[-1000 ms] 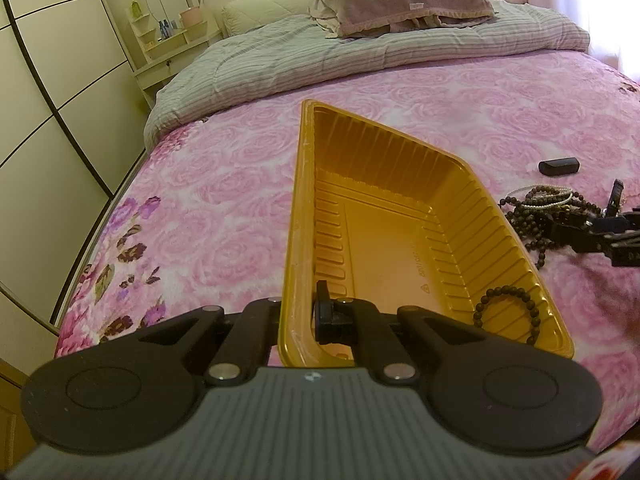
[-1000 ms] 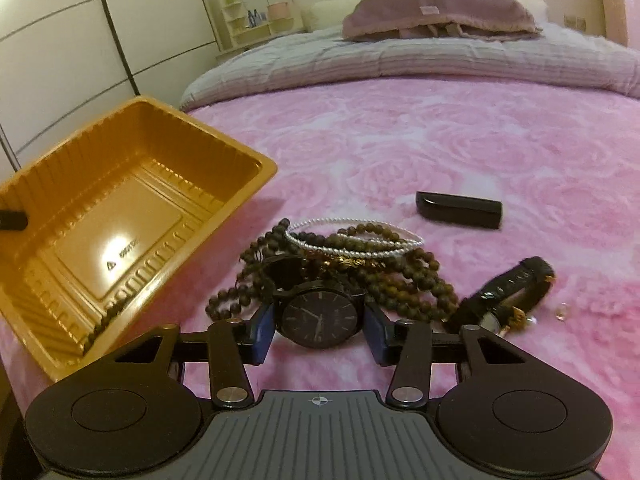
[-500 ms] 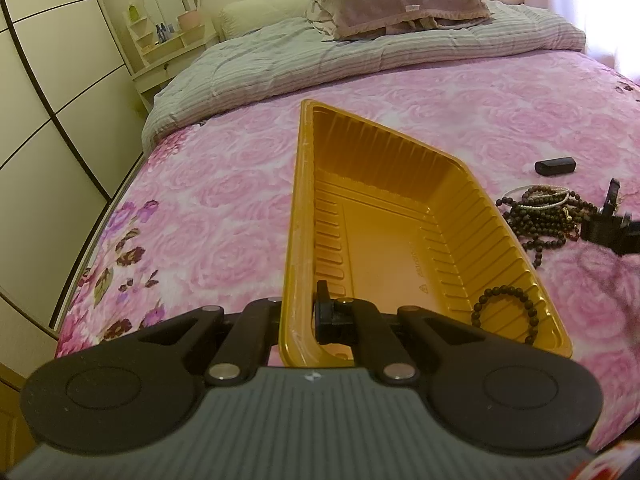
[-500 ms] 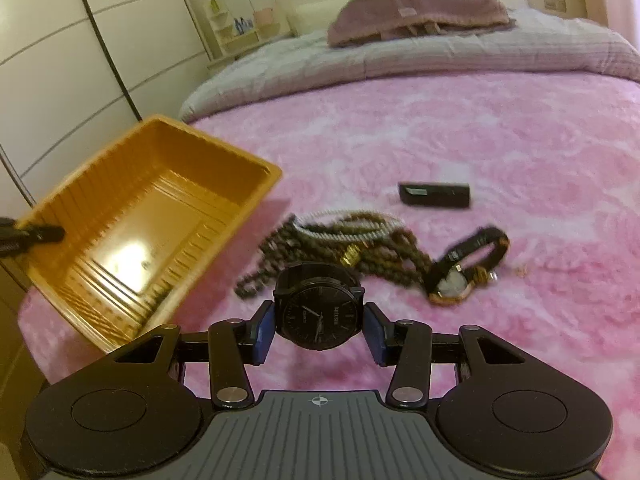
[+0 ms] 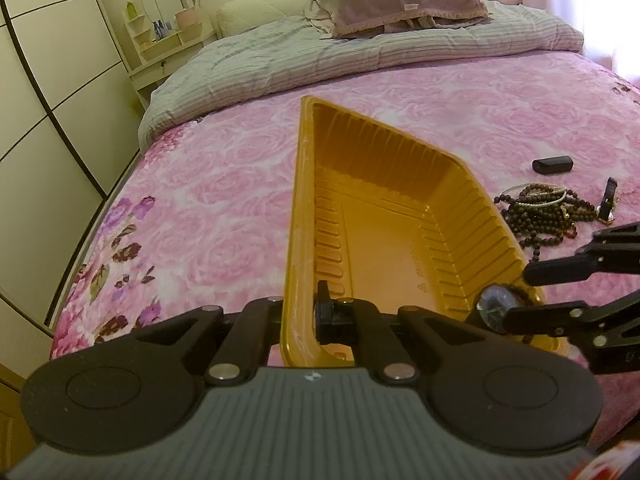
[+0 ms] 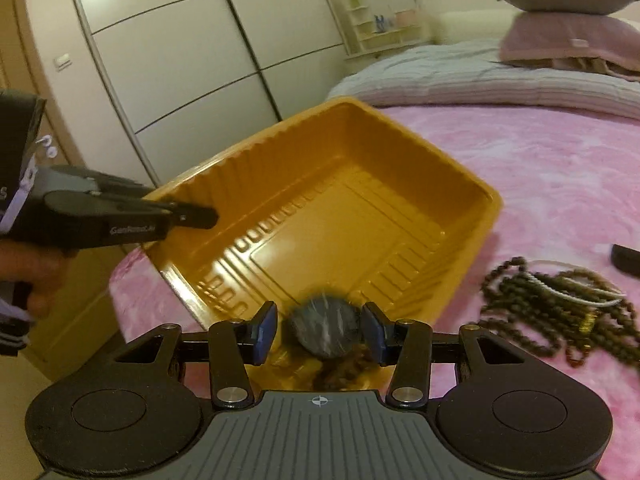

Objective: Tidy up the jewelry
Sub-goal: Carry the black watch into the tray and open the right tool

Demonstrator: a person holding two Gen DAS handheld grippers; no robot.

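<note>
- Our left tool (image 5: 316,312) is clamped shut on the near rim of the orange tray (image 5: 384,236), at about 6 o'clock in the left wrist view. We judge this steadies and tips the light plastic tray so things can be dropped in.
- Our right tool (image 6: 318,330) hangs over the tray's near corner with the black watch (image 6: 326,330) between its blue pads (image 6: 266,330). The watch is blurred. A gap shows on the left side, so the jaws look parted and the watch released; we judge it is falling into the tray.
- In the left wrist view the watch sits at 4 o'clock, just above the tray rim.
- The remaining bead necklaces (image 6: 560,304) lie in a heap on the pink bed (image 5: 208,184), at 3 o'clock, just beside the tray and still to be gathered.
</note>
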